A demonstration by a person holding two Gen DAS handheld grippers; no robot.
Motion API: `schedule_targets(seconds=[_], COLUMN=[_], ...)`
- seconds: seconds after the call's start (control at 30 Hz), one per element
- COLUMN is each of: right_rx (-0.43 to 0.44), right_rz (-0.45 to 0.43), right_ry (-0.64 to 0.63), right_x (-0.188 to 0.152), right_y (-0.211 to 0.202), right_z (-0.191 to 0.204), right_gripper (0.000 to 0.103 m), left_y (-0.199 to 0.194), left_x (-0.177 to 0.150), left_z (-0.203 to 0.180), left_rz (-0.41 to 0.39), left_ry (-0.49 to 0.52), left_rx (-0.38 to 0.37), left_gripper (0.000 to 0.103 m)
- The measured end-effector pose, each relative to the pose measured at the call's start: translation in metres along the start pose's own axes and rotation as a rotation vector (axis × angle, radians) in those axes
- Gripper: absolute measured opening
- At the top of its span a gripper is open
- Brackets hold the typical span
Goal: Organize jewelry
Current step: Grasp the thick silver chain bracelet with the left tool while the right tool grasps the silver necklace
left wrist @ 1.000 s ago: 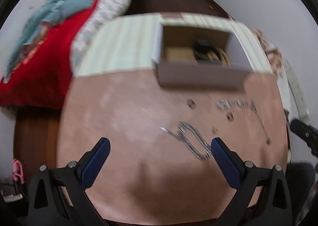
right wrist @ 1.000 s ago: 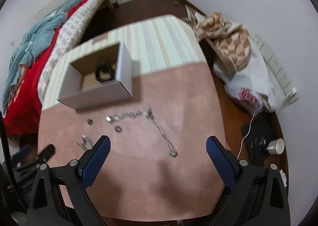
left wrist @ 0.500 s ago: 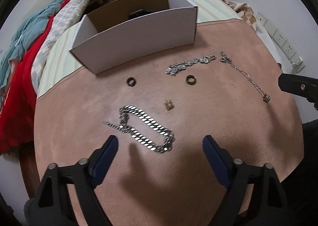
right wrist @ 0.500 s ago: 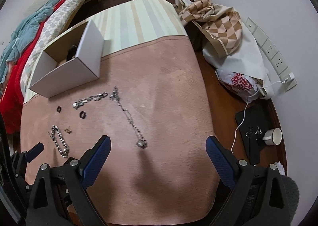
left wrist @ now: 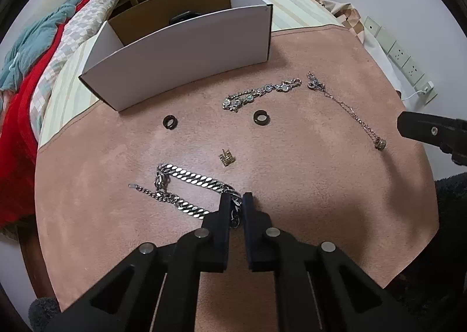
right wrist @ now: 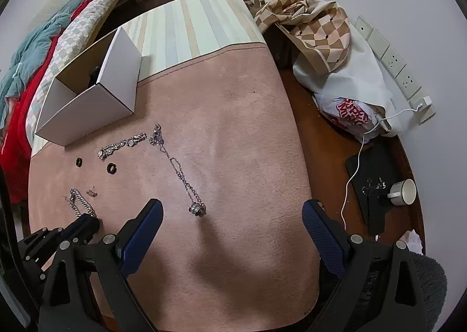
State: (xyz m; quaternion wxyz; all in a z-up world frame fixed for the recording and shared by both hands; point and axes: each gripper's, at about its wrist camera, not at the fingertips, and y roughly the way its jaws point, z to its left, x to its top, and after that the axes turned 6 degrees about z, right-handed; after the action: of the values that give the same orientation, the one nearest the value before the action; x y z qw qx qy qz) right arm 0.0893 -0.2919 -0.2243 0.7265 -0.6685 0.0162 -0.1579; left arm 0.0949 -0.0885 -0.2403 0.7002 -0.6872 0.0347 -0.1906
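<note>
My left gripper (left wrist: pixel 235 200) is shut on the near end of a heavy silver curb chain (left wrist: pixel 186 178) that lies on the pink mat (left wrist: pixel 292 186). The chain also shows in the right wrist view (right wrist: pixel 80 200). Beyond lie two dark rings (left wrist: pixel 169 122) (left wrist: pixel 261 117), a small gold charm (left wrist: pixel 226 157), a jewelled bracelet (left wrist: pixel 259 93) and a thin necklace with a pendant (left wrist: pixel 347 108). An open white box (left wrist: pixel 181 52) with a dark item inside stands at the back. My right gripper (right wrist: pixel 230 215) is open and empty, just short of the pendant (right wrist: pixel 197 209).
A striped cloth (right wrist: pixel 189 19) covers the table's far half. A bed with red and teal bedding (left wrist: pixel 35 49) is at the left. At the right, a checked cloth and bag (right wrist: pixel 335 49), a cable, a mug (right wrist: pixel 404 192) on the floor and wall sockets (right wrist: pixel 391 60).
My left gripper has dropped toward the mat and shut on the curb chain's near end. My right gripper has moved forward slightly and stays open.
</note>
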Motion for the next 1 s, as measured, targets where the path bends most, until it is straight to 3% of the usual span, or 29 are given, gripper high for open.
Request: schedule_targets(seconds=[0.13,0.2,0.37,0.53,0.6,0.67,0.83,1.0], right_rx=[0.039,0.069,0.082,0.014,-0.037,-0.051,0.012,0.112], right_rz=[-0.003,0.008,0.020,-0.034,-0.057,-0.073,-0.091,-0.154], right_ry=[0.004,-0.014,-0.080,-0.165,-0.178,-0.171,-0.143,-0.136], right_x=[-0.001,-0.002,-0.008,-0.014,-0.019,-0.024,-0.030,-0.024], right_y=[-0.001,0.003,0.019,0.029,0.029,0.027,0.021,-0.014], right_z=[-0.001,0.003,0.021,0.043,0.047,0.047,0.042,0.047], right_gripper=[0.097,0.085,0.068,0.052,0.029,0.013,0.012,0.012], left_y=[-0.015,-0.021,-0.030,-0.024,-0.022,-0.022,-0.031,-0.057], left_x=[0.000,0.000,-0.003,-0.008,-0.009,-0.009,-0.004,0.006], left_z=[0.016,0.025,0.049,0.050,0.048,0.046,0.047,0.054], left_rz=[-0.034,-0.052,-0.066,-0.046,-0.041,-0.040,-0.055,-0.100], left_ry=[-0.042,-0.063,-0.134,-0.146,-0.141,-0.138,-0.144,-0.155], left_rx=[-0.019,-0.013,-0.022,-0.028,-0.029,-0.031,-0.058,-0.092], left_gripper=[0.005,0.005,0.005,0.005,0.005,0.005,0.005,0.005])
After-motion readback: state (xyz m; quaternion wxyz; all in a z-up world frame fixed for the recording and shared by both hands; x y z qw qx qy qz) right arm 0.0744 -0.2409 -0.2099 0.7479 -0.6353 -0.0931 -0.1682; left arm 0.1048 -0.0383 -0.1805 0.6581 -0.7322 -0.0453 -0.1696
